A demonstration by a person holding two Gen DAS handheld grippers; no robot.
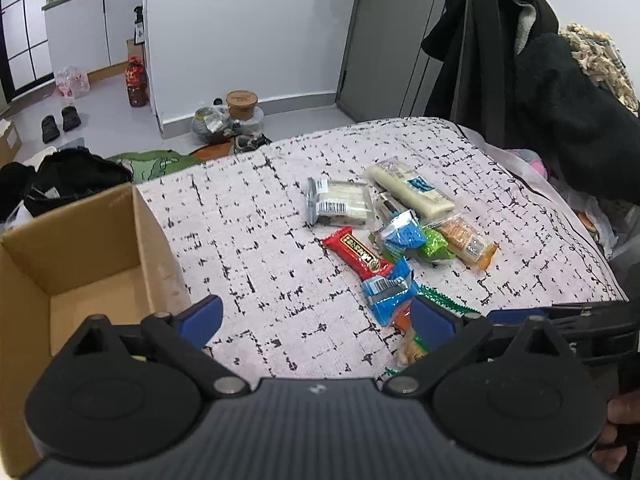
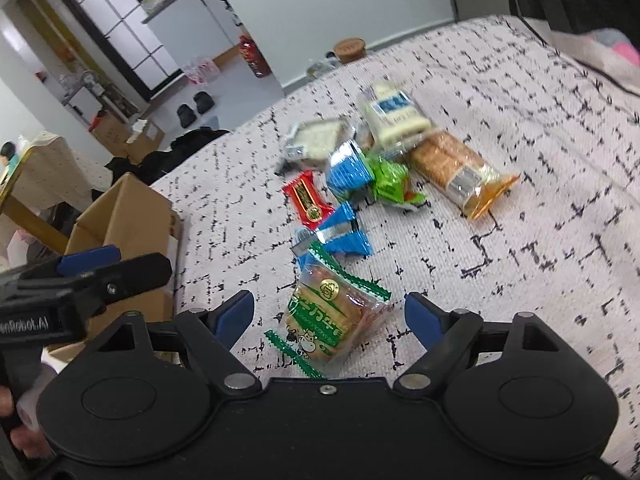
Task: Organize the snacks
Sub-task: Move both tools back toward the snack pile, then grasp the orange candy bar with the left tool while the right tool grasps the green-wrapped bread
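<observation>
1. Between the right gripper (image 2: 330,316) fingers, on the patterned table (image 2: 520,208), a green-edged biscuit packet (image 2: 334,316) is lying flat; jaws are standing apart, pads clear of the wrapper on both sides.
2. Packet's long axis is running diagonally, from near-left toward far-right, so it is sitting skewed across the gap rather than square to it.
3. Left gripper (image 1: 316,322) is hovering just beside, jaws apart, nothing between them; the same packet is showing partly behind its right finger.
4. Cardboard box (image 1: 92,248) is sitting open at the left table edge, nearer the left gripper.
5. Remaining snacks, red bar (image 2: 308,200) and blue packets (image 2: 336,236) among them, are lying farther ahead.
6. Judgement: right hand is nearer; closing on the packet looks next.
</observation>
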